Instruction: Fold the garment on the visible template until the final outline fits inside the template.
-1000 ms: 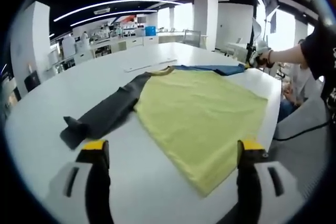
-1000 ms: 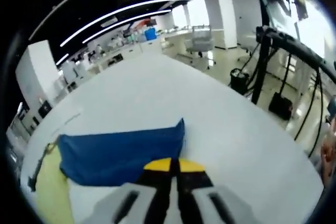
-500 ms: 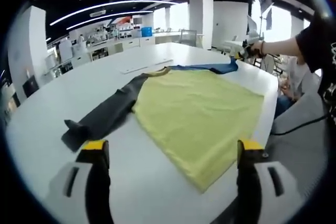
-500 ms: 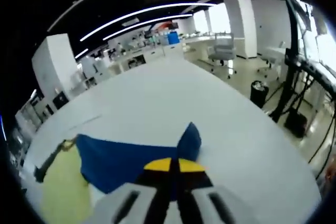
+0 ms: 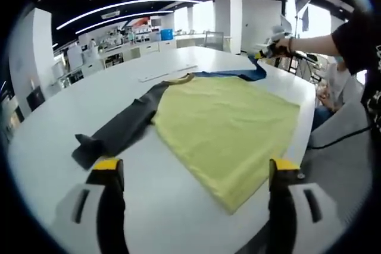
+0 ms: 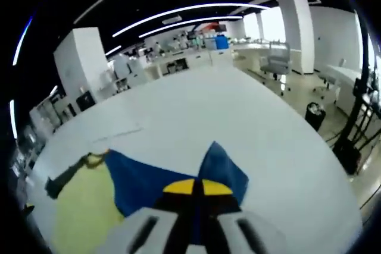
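Note:
A long-sleeved shirt lies flat on the white table (image 5: 71,105). Its yellow body (image 5: 229,123) is spread in the middle, a dark grey sleeve (image 5: 122,129) runs out to the left, and a blue sleeve (image 5: 238,76) runs to the far right. My left gripper (image 5: 193,173) hovers open over the table's near edge, short of the yellow hem. In the left gripper view my right gripper (image 5: 266,53) holds the blue sleeve's end lifted. In the right gripper view it (image 6: 197,187) is shut on the blue sleeve (image 6: 155,176), with the yellow body (image 6: 83,206) to the left.
A thin pale strip (image 5: 168,75) lies on the table beyond the collar. The person's arm (image 5: 324,43) reaches in from the right. Desks, chairs and white columns (image 5: 227,19) stand in the room behind. A seated person (image 5: 336,90) is at the table's right edge.
My right gripper has lifted the blue sleeve's end off the table and carried it inward, so the sleeve now folds up. The left gripper has stayed put.

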